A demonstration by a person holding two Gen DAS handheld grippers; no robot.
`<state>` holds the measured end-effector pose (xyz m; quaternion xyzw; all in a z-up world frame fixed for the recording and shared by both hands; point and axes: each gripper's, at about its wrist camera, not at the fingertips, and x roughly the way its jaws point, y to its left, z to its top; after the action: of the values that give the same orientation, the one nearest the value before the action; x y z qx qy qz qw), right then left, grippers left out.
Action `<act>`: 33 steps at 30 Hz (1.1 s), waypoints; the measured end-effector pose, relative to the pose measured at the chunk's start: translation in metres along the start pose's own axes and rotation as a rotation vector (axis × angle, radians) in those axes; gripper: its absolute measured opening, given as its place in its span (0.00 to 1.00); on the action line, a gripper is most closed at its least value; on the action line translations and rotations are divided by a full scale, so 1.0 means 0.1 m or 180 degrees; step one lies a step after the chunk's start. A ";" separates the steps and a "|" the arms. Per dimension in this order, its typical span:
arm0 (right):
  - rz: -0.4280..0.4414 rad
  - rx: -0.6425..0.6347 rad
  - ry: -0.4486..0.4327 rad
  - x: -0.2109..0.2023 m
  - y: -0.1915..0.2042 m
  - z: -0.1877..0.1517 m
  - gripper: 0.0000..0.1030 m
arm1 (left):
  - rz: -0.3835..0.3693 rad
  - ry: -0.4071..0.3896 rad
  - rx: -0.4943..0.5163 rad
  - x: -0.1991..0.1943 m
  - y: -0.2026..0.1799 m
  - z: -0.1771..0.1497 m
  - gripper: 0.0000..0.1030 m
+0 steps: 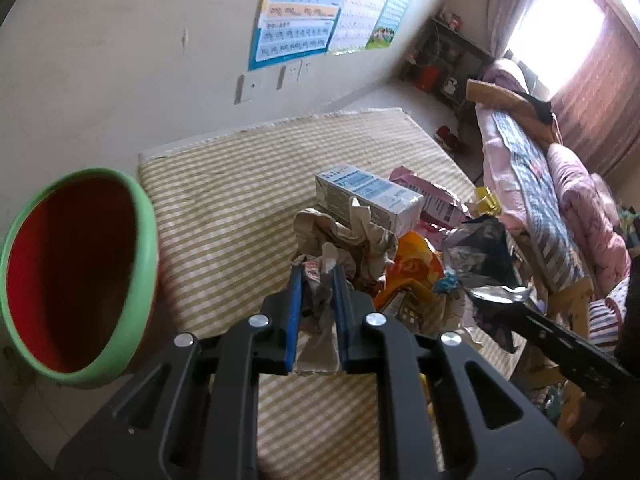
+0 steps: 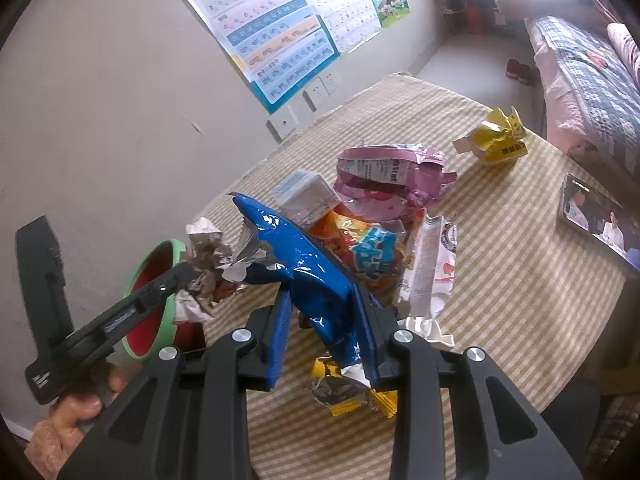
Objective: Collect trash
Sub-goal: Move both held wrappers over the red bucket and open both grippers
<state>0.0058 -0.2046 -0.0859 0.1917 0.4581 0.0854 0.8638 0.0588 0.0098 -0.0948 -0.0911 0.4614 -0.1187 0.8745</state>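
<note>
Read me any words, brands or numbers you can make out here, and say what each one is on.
Nothing reads for certain.
Wall chart: rows of letters, blurred.
Milk carton: print too small.
Pink bag: label blurred.
Yellow wrapper: dark characters, unreadable.
Phone: video, no legible text.

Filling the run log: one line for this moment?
left tool: shut on crumpled brown paper | right tool: shut on blue foil wrapper | green-rimmed red bin: beside table

Two grippers, one bin, one phone (screen lit)
</note>
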 end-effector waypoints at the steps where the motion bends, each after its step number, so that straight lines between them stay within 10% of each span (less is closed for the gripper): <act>1: 0.0007 -0.0013 0.0011 0.01 0.02 0.00 0.29 | 0.0008 -0.0021 0.0004 -0.04 0.01 -0.01 0.14; 33: 0.0104 -0.0255 0.0163 0.21 0.37 -0.10 0.30 | 0.0203 -0.0216 -0.0258 -0.30 0.38 0.02 0.14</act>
<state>0.0102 -0.1612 -0.0916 0.1622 0.4730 0.1226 0.8573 0.0490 0.0552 -0.0807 -0.1158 0.4386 -0.0688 0.8886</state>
